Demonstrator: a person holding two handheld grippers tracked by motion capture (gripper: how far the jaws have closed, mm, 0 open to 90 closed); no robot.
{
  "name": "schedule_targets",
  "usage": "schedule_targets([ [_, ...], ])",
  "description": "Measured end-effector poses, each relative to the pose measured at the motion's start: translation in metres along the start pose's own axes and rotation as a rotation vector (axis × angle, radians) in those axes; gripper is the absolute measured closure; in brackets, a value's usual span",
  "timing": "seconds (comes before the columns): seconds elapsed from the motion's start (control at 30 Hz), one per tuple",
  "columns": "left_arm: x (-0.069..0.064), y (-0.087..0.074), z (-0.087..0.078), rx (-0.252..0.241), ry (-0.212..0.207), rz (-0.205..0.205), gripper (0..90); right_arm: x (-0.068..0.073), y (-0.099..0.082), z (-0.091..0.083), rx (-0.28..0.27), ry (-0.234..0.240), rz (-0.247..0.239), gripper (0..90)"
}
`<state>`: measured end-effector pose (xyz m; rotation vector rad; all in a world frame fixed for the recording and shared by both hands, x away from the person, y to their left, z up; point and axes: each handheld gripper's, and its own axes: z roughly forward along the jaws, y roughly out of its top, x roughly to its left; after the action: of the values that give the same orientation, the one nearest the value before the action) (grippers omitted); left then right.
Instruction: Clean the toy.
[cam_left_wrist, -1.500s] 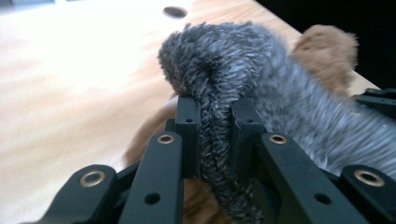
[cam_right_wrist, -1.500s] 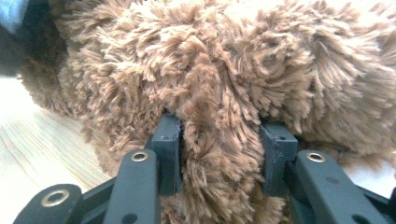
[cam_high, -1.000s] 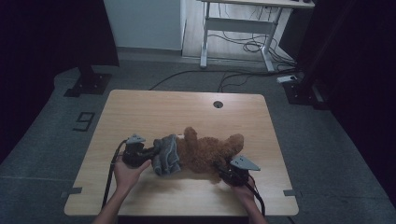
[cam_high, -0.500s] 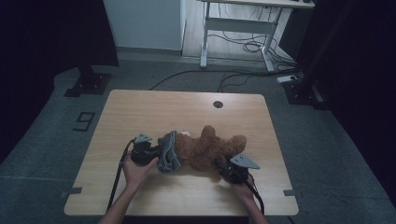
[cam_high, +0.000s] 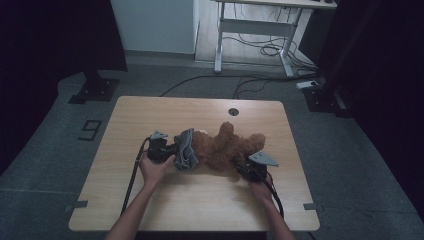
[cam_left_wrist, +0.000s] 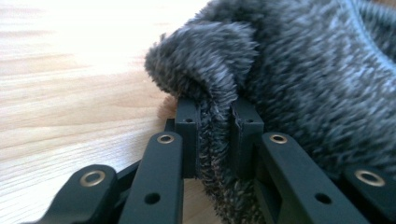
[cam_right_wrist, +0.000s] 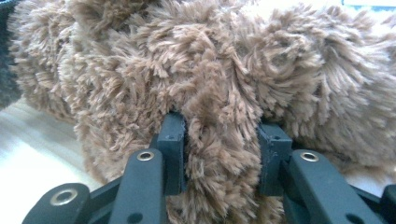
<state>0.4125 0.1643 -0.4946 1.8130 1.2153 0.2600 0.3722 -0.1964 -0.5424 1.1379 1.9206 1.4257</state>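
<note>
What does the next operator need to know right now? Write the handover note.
Left hand-held gripper: shut on a fold of the grey knitted garment.
Right hand-held gripper: jaws have just closed further and are clamped on a tuft of the brown teddy bear.
Things: the bear lies on its side near the middle of the wooden table; the garment sits bunched over the end of the bear nearest the left gripper.
Done: both grips are set.
Left: the garment covers only that end. Whether it is going on or coming off cannot be told from here; likely keep the bear pinned while working the knit along it.

wooden table (cam_high: 200, 197) | white desk frame (cam_high: 252, 27) behind | floor cables (cam_high: 260, 50)
</note>
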Motion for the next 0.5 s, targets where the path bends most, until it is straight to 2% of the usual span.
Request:
schedule_targets([
  [0.13, -0.008, 0.020, -0.026, -0.098, -0.027, 0.011, 76.5, -0.002, -0.003, -0.008, 0.007, 0.048, -0.007, 59.7],
  [0.17, -0.014, 0.028, -0.030, -0.122, -0.040, 0.031, 76.5, -0.003, -0.004, -0.009, 0.004, 0.054, -0.002, 59.3],
  [0.2, -0.019, 0.033, -0.030, -0.122, -0.042, 0.051, 76.5, -0.004, -0.006, -0.011, 0.001, 0.063, 0.010, 59.0],
  [0.3, -0.041, 0.049, -0.022, -0.118, -0.065, 0.111, 76.4, -0.001, -0.009, -0.014, -0.004, 0.071, 0.010, 58.2],
  [0.4, -0.060, 0.057, -0.006, -0.105, -0.100, 0.135, 76.2, 0.001, -0.012, -0.017, -0.009, 0.078, 0.001, 57.8],
  [0.47, -0.067, 0.059, 0.003, -0.089, -0.084, 0.156, 75.7, 0.002, -0.013, -0.019, -0.010, 0.083, -0.006, 57.7],
  [0.5, -0.070, 0.059, 0.009, -0.075, -0.048, 0.182, 75.1, 0.002, -0.014, -0.020, -0.008, 0.085, -0.008, 57.7],
])
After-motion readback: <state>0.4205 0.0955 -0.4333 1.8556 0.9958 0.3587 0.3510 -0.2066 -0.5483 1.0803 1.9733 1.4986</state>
